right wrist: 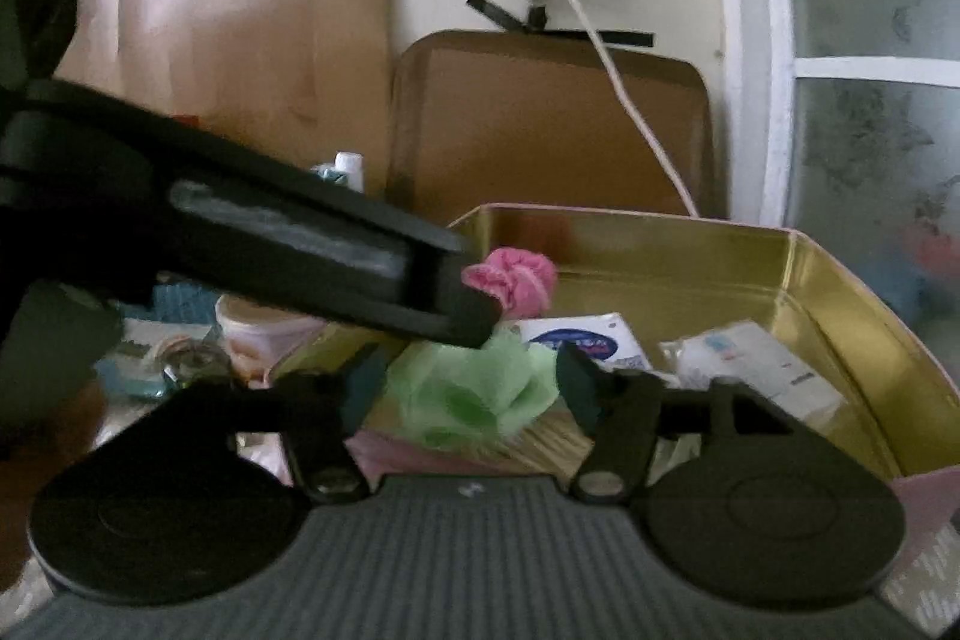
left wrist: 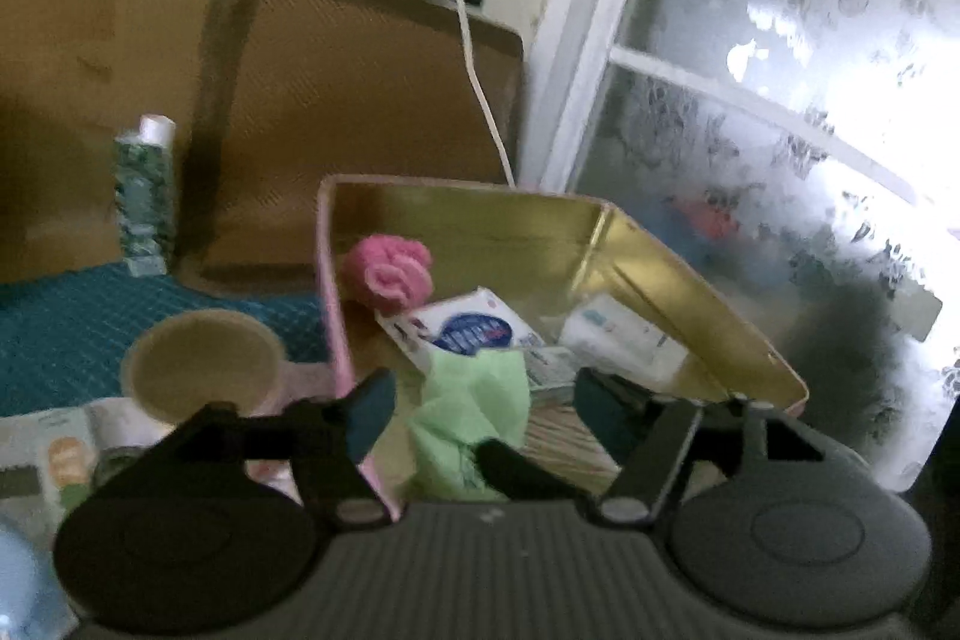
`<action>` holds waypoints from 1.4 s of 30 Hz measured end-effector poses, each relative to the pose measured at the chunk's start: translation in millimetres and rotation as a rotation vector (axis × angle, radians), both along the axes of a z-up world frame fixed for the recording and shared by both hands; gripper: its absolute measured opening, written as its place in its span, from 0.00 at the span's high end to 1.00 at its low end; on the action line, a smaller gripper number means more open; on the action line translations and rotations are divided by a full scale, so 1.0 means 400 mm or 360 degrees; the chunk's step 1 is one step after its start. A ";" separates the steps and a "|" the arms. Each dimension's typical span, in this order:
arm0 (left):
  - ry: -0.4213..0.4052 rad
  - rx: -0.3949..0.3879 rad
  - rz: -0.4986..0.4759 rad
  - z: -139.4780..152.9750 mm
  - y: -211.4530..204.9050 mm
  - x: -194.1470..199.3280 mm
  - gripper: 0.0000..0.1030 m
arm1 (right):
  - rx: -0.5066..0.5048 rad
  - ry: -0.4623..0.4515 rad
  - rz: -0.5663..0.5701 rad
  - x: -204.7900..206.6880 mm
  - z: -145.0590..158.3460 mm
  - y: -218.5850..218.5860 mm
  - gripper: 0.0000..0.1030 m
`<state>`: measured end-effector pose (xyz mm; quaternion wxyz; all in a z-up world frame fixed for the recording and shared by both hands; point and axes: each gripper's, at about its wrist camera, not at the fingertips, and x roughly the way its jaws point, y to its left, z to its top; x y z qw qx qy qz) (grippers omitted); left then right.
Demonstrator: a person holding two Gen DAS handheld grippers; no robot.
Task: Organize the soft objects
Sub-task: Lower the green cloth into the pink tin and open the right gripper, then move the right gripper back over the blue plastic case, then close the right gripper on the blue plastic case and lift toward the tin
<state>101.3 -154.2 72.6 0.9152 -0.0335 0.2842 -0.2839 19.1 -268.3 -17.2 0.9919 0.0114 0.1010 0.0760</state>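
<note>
Lowering the green cloth (right wrist: pixel 474 388) into the gold tin (right wrist: pixel 840 280) suits both tools: right tool (right wrist: pixel 471 388) and left tool (left wrist: pixel 480 400), each with fingers apart.

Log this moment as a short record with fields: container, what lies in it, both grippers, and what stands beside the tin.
container: gold-lined rectangular tin with pink outside, open, no lid on it
soft items inside: rolled pink fabric piece at the back left; crumpled light green cloth at the front
other contents: white and blue packet; white packet
left gripper: open, fingers either side of the green cloth
right gripper: open, green cloth between its fingers
beside tin: round cardboard cup, patterned green tube with white cap
</note>
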 end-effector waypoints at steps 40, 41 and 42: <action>0.0116 -0.0247 0.1020 -0.171 0.679 -0.200 0.21 | -0.0299 0.0339 0.0881 0.162 -0.004 0.489 0.37; 0.0117 -0.0250 0.1021 -0.171 0.680 -0.200 0.21 | -0.0326 0.0358 0.0883 0.163 -0.013 0.496 0.40; 0.0117 -0.0253 0.1020 -0.171 0.682 -0.201 0.20 | -0.0340 0.0372 0.0888 0.160 -0.020 0.498 0.44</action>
